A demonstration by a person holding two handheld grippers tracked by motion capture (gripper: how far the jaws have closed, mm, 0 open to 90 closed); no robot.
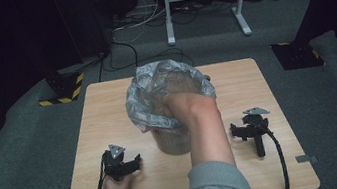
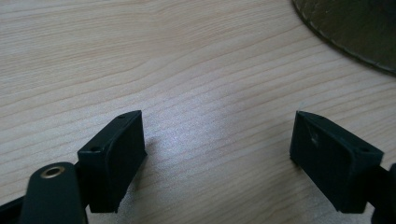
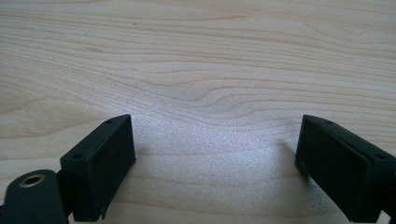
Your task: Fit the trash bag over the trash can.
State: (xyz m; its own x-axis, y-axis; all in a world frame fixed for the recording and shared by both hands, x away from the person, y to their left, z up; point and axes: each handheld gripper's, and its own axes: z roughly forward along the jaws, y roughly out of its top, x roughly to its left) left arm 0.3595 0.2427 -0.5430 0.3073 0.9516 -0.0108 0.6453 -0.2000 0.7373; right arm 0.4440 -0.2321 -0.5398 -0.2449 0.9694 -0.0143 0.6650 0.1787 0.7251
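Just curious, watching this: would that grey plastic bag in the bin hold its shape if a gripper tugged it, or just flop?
Probably flop: the bag is thin and crinkled, draping loosely over the bin rim. It looks very light, so a tug would likely pull it off rather than move the bin. The film may also slip between hard jaws.

Bin point(image 1: 173, 141): round, tan-brown, upright, centre of frame, mid-table. Its base edge shows at the upper right of the left gripper view point(image 2: 355, 32). Bin liner point(image 1: 144, 95): translucent grey plastic, crumpled, folded out over the rim, hanging lower on the left side. Mouth open; bare right hand point(image 1: 186, 107) presses on the liner at the near rim.
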